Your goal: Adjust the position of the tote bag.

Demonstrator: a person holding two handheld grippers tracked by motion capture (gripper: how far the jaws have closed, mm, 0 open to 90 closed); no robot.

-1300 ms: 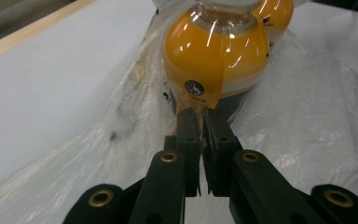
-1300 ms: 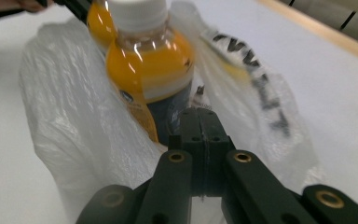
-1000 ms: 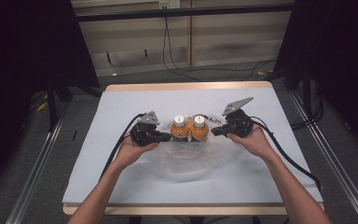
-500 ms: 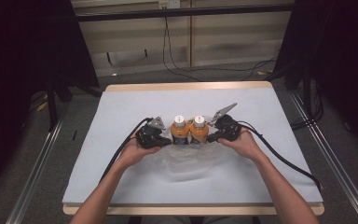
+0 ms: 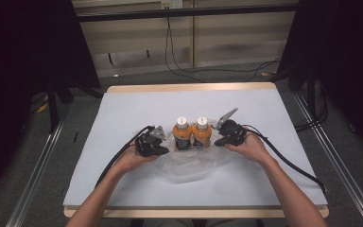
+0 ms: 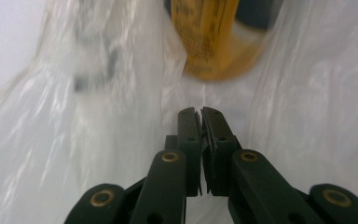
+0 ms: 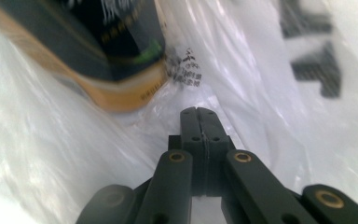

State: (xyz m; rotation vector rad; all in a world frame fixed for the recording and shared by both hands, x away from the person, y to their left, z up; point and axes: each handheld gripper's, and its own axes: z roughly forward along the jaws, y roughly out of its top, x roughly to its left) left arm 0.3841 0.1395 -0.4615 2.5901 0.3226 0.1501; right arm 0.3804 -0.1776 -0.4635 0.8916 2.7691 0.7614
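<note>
While two orange bottles (image 5: 191,134) stand upright mid-table (image 5: 123,104) inside a clear plastic bag (image 5: 189,165), the high view shows the left tool (image 5: 163,147) and right tool (image 5: 217,140) flanking them. Left gripper view: jaws pinched together on bag film (image 6: 121,140), a bottle (image 6: 209,42) just beyond. Right gripper view: jaws clamped on film (image 7: 261,93), a bottle (image 7: 107,60) near.

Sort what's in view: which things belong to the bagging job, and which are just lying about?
In the job:
- two orange bottles with white caps, standing side by side
- clear crinkled plastic bag around their bases
- left gripper, shut on the bag's film
- right gripper, shut on the bag's film

Lying about:
- white sheet covering the table
- black cables on the floor behind the table
</note>
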